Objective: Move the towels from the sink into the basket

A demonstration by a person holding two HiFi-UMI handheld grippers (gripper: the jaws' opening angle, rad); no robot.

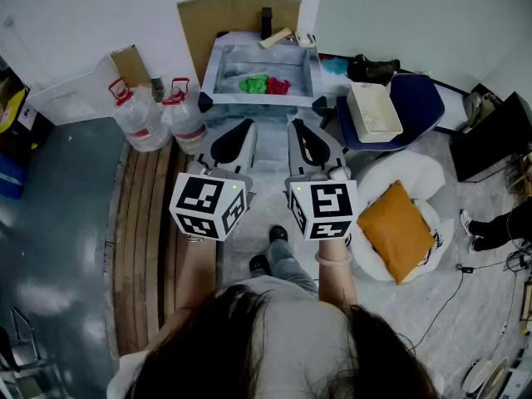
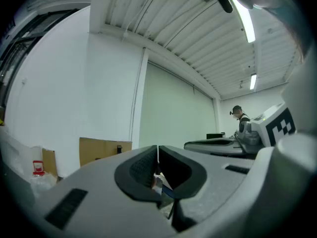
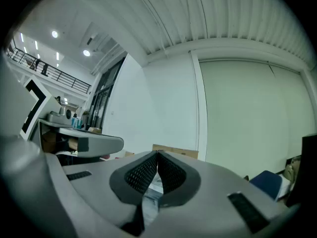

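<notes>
In the head view a pale sink stands on the floor ahead, with a green towel and a red towel lying side by side in it. A white basket rests on a blue chair to the sink's right. My left gripper and right gripper are held side by side, short of the sink's near edge. Both are shut with nothing between the jaws, as the left gripper view and the right gripper view show. Both point up towards the wall and ceiling.
Two large water bottles stand left of the sink. A cardboard sheet leans on the wall behind it. A white beanbag with an orange cushion lies at the right. Wooden slats run along the left floor. A second person stands far off.
</notes>
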